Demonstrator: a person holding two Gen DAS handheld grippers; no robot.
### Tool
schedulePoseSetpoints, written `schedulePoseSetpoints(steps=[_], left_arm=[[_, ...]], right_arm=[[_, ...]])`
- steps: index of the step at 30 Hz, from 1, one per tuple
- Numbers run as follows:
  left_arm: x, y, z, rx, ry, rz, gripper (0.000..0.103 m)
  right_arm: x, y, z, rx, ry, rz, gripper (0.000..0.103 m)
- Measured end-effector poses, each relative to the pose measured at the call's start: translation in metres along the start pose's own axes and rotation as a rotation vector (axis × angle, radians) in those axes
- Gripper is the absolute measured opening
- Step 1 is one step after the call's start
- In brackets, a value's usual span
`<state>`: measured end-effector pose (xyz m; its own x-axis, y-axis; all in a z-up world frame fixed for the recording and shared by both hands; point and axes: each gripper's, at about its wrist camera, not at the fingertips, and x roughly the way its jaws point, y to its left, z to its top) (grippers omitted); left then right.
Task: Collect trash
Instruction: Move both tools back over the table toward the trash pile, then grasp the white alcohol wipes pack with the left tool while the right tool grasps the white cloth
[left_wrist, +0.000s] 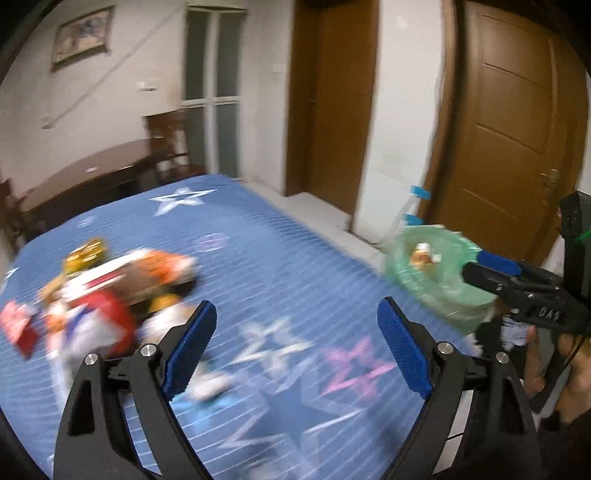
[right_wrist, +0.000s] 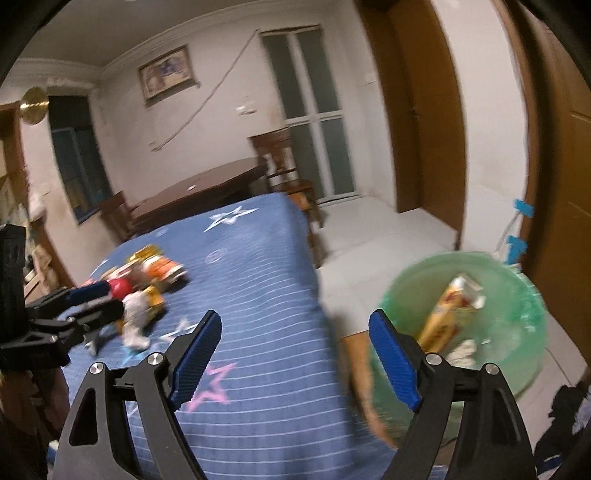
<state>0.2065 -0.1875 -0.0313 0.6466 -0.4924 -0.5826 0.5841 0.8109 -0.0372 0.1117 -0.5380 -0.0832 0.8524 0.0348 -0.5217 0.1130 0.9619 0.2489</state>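
The left claw hangs wide open over the blue star-patterned bed, gripping nothing. Ahead of it and to its left lies the trash pile, a blurred heap of red, orange, gold and white wrappers resting on the cover. The right claw is also spread open and empty, poised over the bed's edge. Just ahead and to its right stands the green-lined trash bin on the floor beside the bed, with a yellow-orange carton leaning inside it along with some white scraps. From the left wrist view, the right claw appears to the right, in front of the bin. Beyond the bed are a dark wooden tabletop and a wooden chair.
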Motion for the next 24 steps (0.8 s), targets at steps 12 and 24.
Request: schedulePoseSetpoints(steps=[12,24], left_arm=[[-0.049,0.135,-0.046,-0.129,-0.024,0.218,0.090],[0.010,0.158,-0.068,-0.135,0.130,0.162,0.067]], right_arm=[[0.043,0.090,-0.026,-0.062,0.102,0.137,0.086],[0.088,0.148,-0.014,-0.123,0.169,0.209,0.087]])
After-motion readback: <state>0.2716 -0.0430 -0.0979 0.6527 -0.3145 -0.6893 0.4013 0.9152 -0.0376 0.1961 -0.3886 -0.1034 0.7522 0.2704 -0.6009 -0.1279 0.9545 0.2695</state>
